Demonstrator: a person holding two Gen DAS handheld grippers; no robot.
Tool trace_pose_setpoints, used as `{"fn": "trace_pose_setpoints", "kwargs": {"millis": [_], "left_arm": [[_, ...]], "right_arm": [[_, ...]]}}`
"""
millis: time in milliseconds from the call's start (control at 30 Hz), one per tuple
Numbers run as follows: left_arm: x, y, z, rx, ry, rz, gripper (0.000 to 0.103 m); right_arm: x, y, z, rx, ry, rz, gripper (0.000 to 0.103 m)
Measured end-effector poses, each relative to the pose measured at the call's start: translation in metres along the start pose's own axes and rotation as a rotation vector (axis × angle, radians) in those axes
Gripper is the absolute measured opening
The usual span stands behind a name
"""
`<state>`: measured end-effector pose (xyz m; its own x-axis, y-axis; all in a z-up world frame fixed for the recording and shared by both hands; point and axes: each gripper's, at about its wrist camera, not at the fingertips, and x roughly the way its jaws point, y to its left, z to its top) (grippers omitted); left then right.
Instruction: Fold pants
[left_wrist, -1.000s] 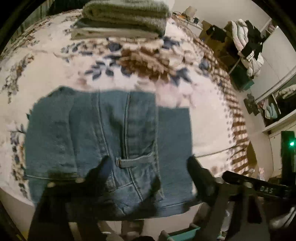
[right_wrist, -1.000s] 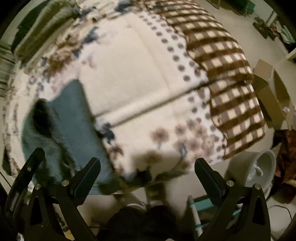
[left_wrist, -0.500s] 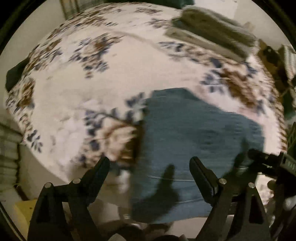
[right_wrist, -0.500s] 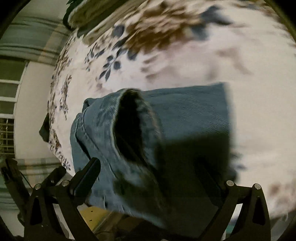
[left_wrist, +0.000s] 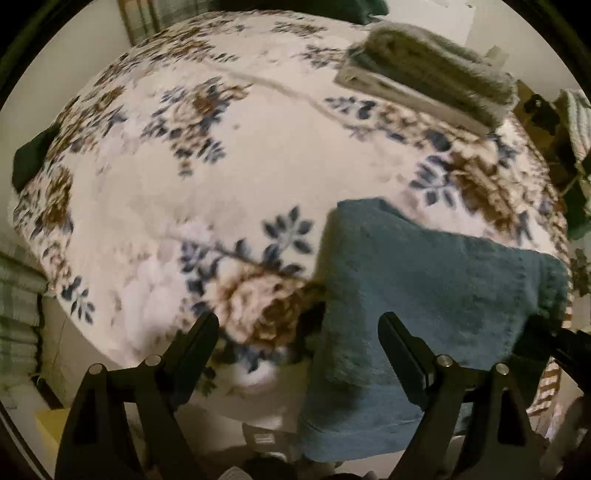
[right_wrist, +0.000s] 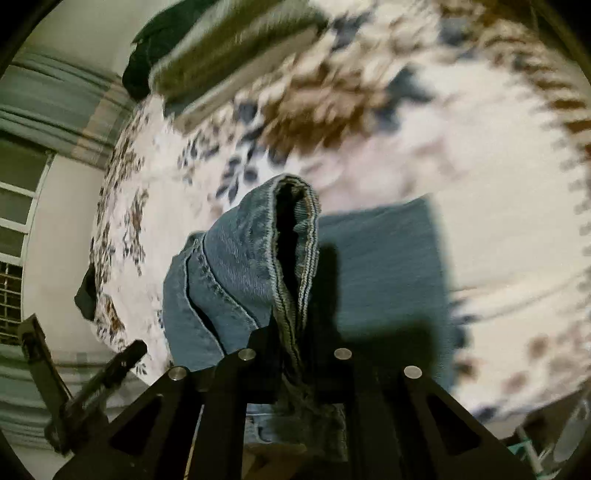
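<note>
The left gripper (left_wrist: 297, 328) is spread wide, its two black fingers (left_wrist: 195, 339) standing well apart at about 7 and 5 o'clock in its own view with nothing between them. The right gripper (right_wrist: 291, 343) is pinched close, its fingers meeting near 6 o'clock in its view, clamped on a raised fold of the pants (right_wrist: 258, 258).

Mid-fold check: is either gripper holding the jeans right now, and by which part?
The right gripper is shut on the jeans, pinching a stitched hem edge of the raised fold. The left gripper is open and holds nothing.
</note>
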<state>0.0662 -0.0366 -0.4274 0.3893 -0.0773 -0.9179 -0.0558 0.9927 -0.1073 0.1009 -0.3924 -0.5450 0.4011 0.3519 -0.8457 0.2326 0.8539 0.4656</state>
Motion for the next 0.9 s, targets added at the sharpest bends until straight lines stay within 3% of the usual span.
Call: {"fn": "trace_pose_setpoints", "kwargs": {"millis": [133,233,400,467,533,600,667,767,833,900], "left_arm": [[0.006,-0.024,0.005,0.022,0.010,-0.064,0.088],[0.029,-0.054,0.007,0.068,0.042,-0.088,0.088],[0.078,-0.078,0.017,0.010,0.110,-0.149,0.088],[0.098,-0.079,0.019,-0.007,0.144,-0.147,0.103],[0.111,-0.074,0.018,-0.033,0.163,-0.207,0.103],[0.113,-0.069,0.016,-0.043,0.168,-0.256,0.103],[0.105,-0.068,0.017,-0.023,0.174,-0.251,0.103],[0.088,-0.064,0.019,-0.012,0.176,-0.227,0.103],[0.078,-0.058,0.023,-0.033,0.152,-0.256,0.103],[0.072,-0.057,0.032,-0.044,0.128,-0.261,0.103]], "right_arm": [[-0.055,-0.044,0.006,0.068,-0.044,-0.049,0.011],[-0.068,-0.085,0.011,0.113,-0.047,-0.110,0.011],[-0.051,-0.131,0.010,0.162,-0.011,-0.149,0.011],[-0.037,-0.140,0.010,0.160,-0.007,-0.173,0.012],[-0.021,-0.153,0.011,0.172,0.011,-0.204,0.015],[-0.007,-0.167,0.010,0.202,0.035,-0.226,0.026],[-0.002,-0.175,0.009,0.244,0.052,-0.216,0.037],[-0.012,-0.185,0.010,0.326,0.093,-0.134,0.041],[-0.028,-0.190,0.009,0.369,0.067,-0.051,0.046],[-0.045,-0.192,0.013,0.382,0.012,0.014,0.062]]}}
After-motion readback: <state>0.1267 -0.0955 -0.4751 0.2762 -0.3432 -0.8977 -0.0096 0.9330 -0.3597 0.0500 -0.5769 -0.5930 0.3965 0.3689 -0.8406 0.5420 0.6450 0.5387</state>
